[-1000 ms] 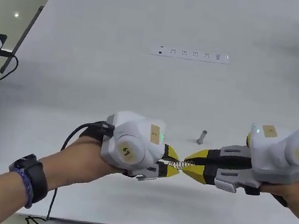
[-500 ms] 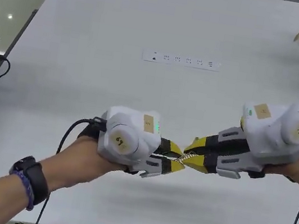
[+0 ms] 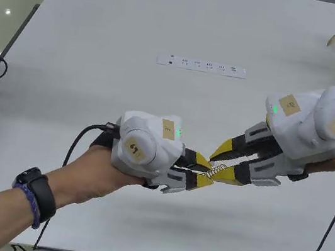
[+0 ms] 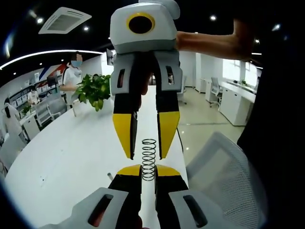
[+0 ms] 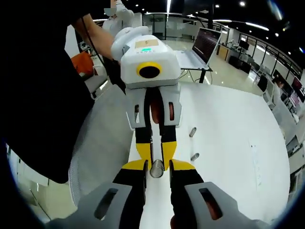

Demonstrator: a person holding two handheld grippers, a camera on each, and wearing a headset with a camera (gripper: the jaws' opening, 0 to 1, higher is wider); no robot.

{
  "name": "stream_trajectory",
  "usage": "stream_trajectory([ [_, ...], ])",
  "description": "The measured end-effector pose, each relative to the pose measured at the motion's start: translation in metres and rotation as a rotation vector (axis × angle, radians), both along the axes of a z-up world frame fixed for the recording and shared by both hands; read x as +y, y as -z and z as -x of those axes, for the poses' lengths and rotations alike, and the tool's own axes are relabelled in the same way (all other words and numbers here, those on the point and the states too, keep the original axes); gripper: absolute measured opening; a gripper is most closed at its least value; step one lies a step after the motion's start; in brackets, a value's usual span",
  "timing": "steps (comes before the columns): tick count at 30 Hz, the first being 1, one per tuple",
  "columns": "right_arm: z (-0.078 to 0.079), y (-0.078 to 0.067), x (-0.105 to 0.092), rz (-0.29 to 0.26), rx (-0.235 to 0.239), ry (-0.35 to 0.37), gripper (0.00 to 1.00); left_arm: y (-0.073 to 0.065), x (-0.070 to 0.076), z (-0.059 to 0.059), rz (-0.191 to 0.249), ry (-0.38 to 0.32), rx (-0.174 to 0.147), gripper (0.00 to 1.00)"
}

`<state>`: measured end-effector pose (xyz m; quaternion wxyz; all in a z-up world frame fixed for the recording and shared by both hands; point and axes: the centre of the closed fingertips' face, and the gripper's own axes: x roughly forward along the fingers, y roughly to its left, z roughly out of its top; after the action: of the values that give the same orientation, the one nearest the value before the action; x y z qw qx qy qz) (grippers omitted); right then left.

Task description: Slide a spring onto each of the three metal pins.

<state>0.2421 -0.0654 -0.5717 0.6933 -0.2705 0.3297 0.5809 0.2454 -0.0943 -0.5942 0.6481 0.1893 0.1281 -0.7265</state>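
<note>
Left gripper (image 3: 195, 169) jaws clamped, facing right gripper (image 3: 224, 162), jaws parted.

The left hand-held gripper (image 3: 203, 172) holds a spring (image 3: 211, 171) between the right hand-held gripper's (image 3: 216, 168) spread jaws.

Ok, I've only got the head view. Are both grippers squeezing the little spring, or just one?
Observer: Just one. In the left gripper view the left gripper is shut on the near end of the spring. The right gripper has its jaws on either side of the far end, with a slim gap on each side.
Operator: And where are the pins it goes on?
Observer: In the right gripper view a farther pin and a nearer pin sit on the white table, off to one side of the left gripper. I can't tell from there whether they stand or lie.
</note>
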Motion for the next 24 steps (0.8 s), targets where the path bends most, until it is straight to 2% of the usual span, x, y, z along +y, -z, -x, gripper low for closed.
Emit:
stream_trajectory([
  [8,0.003,0.000,-0.006,0.076,-0.009,-0.066,0.15,-0.009,-0.004,0.000,0.021,0.004,-0.001,0.02],
  [18,0.002,0.004,-0.010,0.117,-0.019,-0.125,0.10,-0.012,-0.008,0.000,0.029,0.015,-0.001,0.02],
  [24,0.001,0.006,-0.012,0.120,-0.033,-0.155,0.10,-0.013,-0.006,0.000,0.038,0.016,0.020,0.01],
])
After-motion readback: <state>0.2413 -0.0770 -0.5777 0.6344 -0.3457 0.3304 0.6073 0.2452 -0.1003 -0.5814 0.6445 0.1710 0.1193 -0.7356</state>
